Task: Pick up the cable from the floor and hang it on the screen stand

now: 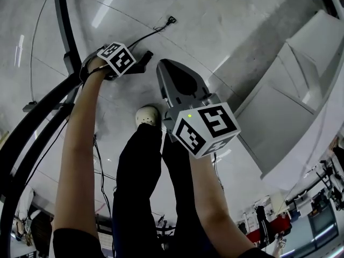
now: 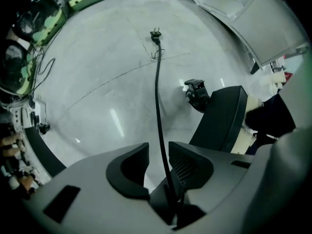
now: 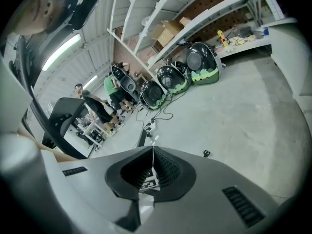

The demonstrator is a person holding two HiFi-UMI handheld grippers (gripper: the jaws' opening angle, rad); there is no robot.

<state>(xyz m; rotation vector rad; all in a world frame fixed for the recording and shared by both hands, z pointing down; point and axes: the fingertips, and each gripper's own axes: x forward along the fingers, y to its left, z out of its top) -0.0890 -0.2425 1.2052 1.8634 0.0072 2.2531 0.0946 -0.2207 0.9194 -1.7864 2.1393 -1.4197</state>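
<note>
At far left the black stand point(image 1: 33, 120) curves over the floor point(image 1: 242, 15). Its base bars are an edge where trailing cord could snag once lifted. The left tool point(image 2: 157, 149) stands wide astride the cable point(image 2: 157, 87), its pads not pressing. A careless close, I judge, would let the thin cord slip out. The cable lies on the floor, running far to its plug point(image 2: 155, 33). The right tool point(image 3: 152, 152) is closed and empty. Open floor stretches right to the white casing point(image 1: 301, 90).

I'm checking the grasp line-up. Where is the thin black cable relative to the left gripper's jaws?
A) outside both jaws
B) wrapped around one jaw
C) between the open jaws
C: the left gripper view shows the thin black cable running through the gap of the left gripper, its jaws apart.
</note>
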